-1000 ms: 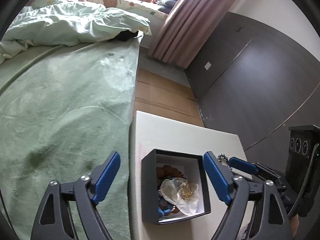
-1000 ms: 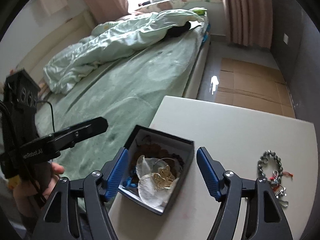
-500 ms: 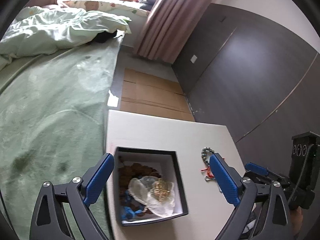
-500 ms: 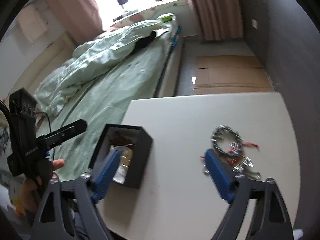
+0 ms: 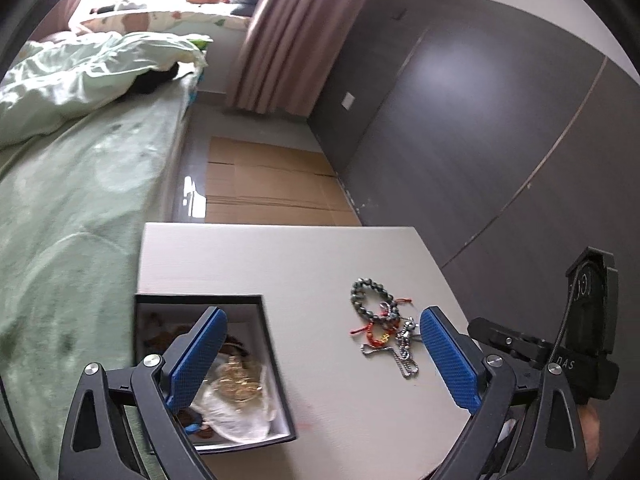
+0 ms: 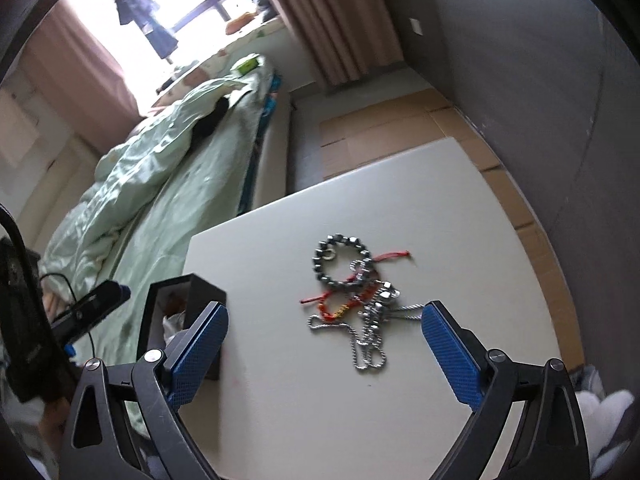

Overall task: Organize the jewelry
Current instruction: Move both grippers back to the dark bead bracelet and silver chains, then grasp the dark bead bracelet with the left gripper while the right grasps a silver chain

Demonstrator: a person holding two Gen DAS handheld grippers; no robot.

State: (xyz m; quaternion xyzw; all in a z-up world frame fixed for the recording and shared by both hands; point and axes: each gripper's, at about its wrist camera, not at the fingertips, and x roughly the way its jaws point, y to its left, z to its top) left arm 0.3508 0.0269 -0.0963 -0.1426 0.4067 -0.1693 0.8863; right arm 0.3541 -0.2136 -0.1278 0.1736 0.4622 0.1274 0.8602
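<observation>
A tangle of jewelry (image 6: 354, 300), grey beads, red cord and silver chain, is lying on the white table (image 6: 440, 208). At nine o'clock sits the black box (image 5: 276, 364). Both grippers, left (image 5: 320, 356) and right (image 6: 324, 352), are hovering wide; the right jaws are opening, empty. "DAS" is showing on the right gripper.

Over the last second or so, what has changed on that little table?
Both claws swung away from the black box toward the jewelry pile. The right claw, empty, is opening wider and now frames the pile; the left claw is open too. Box and pile have not moved.
</observation>
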